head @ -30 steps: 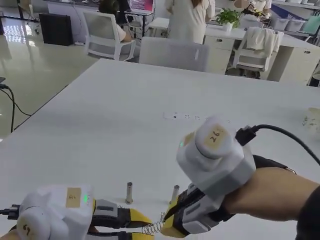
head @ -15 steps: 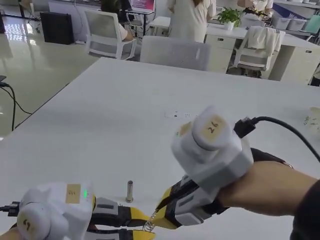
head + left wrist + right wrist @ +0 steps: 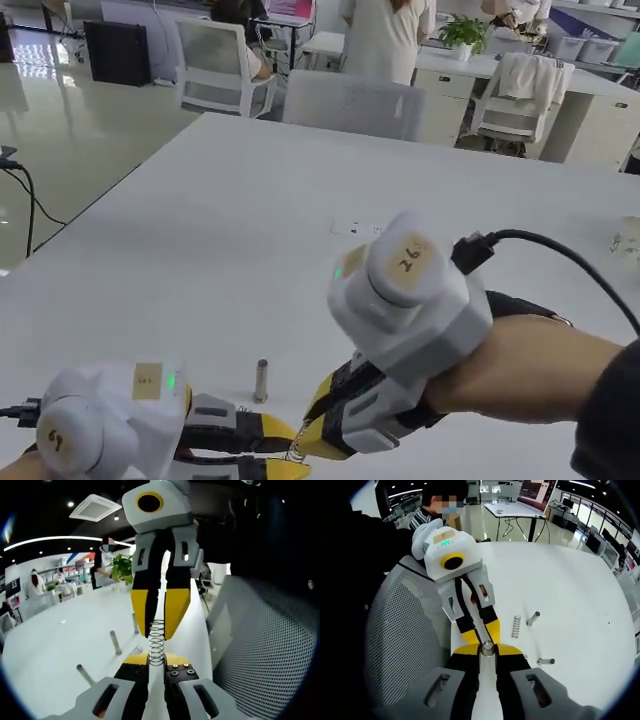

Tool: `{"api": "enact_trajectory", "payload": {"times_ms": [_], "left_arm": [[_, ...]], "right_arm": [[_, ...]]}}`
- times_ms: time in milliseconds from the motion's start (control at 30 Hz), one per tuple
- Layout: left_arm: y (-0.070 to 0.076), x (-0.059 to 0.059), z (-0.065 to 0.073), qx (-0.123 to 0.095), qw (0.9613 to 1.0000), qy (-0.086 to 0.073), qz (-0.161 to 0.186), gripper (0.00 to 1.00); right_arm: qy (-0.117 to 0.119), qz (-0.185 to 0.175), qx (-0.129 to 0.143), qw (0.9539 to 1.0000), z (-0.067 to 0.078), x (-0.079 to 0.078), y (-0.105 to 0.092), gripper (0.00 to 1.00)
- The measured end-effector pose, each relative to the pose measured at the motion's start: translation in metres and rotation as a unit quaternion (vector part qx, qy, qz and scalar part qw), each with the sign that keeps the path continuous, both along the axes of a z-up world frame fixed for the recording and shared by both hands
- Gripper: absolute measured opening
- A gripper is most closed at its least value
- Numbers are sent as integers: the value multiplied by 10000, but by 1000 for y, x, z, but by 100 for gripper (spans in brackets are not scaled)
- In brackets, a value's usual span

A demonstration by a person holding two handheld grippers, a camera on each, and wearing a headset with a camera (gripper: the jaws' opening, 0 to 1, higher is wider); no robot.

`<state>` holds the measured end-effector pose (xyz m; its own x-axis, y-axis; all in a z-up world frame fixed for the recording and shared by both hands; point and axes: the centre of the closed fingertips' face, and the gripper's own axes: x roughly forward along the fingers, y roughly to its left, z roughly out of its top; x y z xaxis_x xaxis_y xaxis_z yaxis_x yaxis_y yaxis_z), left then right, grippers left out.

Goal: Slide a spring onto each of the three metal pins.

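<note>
At the near edge of the table (image 3: pixel 200 230), in the head view, the left gripper (image 3: pixel 285 448) reaches in from the left, its jaws pinched down on one end of a spring (image 3: pixel 297 456). The right gripper (image 3: pixel 312 440) meets it from the right, jaws closed to a slit on the other end, so the spring spans the short gap between the two. Just beyond them one of the pins (image 3: pixel 262 380) stands upright on the table. The left gripper view looks along the held spring and shows three pins standing in a row to its left, with a loose spring (image 3: pixel 134 651) lying among them. The right gripper view shows the held spring end-on between its own jaws, with the loose spring and two pins to its right on the table.
</note>
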<state>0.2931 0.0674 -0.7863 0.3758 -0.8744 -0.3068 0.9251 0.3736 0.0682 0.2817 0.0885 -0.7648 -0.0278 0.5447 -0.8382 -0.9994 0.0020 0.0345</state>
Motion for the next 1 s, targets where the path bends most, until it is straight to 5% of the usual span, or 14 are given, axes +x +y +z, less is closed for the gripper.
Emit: {"api": "enact_trajectory", "payload": {"times_ms": [800, 1000], "left_arm": [[-2, 5, 12, -310, 9995, -42, 98, 3], [0, 6, 7, -230, 9997, 25, 118, 12]], "right_arm": [[-108, 131, -328, 9993, -6, 6, 0, 9], [-119, 64, -314, 9994, -4, 9, -2, 9]]}}
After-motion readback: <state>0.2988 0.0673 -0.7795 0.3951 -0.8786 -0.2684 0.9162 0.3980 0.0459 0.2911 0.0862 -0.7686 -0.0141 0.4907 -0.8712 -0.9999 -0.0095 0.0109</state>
